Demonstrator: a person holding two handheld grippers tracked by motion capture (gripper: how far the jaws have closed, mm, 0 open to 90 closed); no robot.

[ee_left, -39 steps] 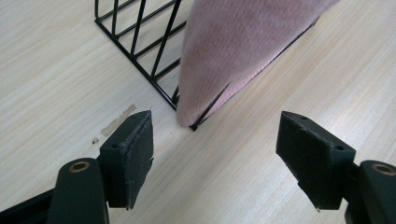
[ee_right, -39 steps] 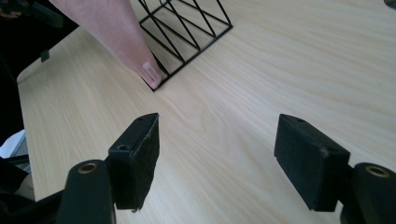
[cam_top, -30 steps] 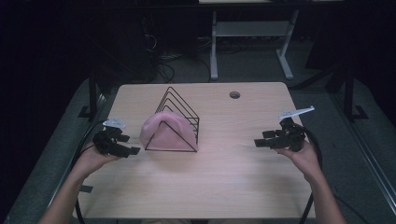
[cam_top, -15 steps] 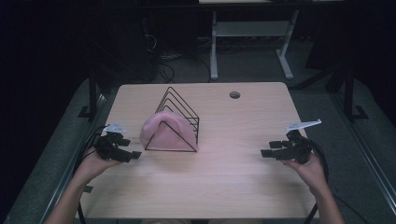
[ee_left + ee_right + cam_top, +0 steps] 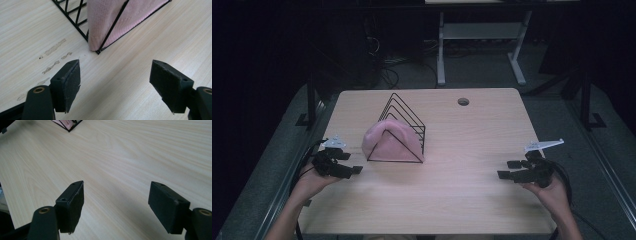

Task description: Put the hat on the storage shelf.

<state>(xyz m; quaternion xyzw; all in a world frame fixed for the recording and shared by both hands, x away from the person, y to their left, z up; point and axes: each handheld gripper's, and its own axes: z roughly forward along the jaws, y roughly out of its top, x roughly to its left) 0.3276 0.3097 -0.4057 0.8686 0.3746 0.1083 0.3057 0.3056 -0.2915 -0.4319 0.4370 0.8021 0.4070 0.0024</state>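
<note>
A black wire rack (image 5: pixel 404 122) of triangular loops stands on the wooden table (image 5: pixel 452 210), left of centre. A pink knitted cloth (image 5: pixel 389 145) is draped inside its near end; in the left gripper view the pink cloth (image 5: pixel 117 17) shows behind the rack's wires (image 5: pixel 75 15). My left gripper (image 5: pixel 353 170) sits low at the table's left edge, a short way from the rack's near left corner, open with nothing between its pads (image 5: pixel 68 82). My right gripper (image 5: pixel 507 170) hovers near the table's right front, pointing left, open and empty over bare wood (image 5: pixel 117 170).
A round cable hole (image 5: pixel 463 101) lies at the table's far right. Beyond the table stand a white desk frame (image 5: pixel 477 45) and tangled cables (image 5: pixel 387 65) on the dark floor. Faint smear marks (image 5: pixel 53 57) streak the wood by my left gripper.
My right gripper has drawn back toward the near right edge and sunk lower. My left gripper has stayed about where it was beside the rack.
</note>
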